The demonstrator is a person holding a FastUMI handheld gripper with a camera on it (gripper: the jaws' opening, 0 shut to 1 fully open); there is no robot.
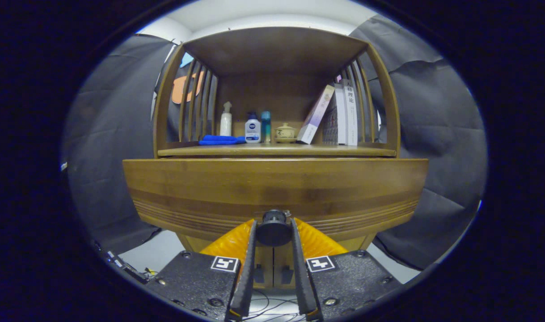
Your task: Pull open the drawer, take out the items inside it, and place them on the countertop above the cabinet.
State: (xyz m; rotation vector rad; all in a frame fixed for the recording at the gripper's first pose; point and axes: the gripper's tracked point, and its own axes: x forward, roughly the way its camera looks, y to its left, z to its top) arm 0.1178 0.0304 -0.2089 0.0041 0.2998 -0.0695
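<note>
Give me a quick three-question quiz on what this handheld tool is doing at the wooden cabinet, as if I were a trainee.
1. True or false: both fingers of the tool press on the drawer knob.
2. What lies flat at the near edge of the shelf, in front of the white pump bottle? A) a blue cloth B) a spoon C) a red cup
3. Fill in: to the right of the small lidded pot, a book ______ against the upright books.

Key
1. True: the dark round knob sits clamped between the fingers, on the drawer front.
2. A, the blue cloth.
3. leans
</note>
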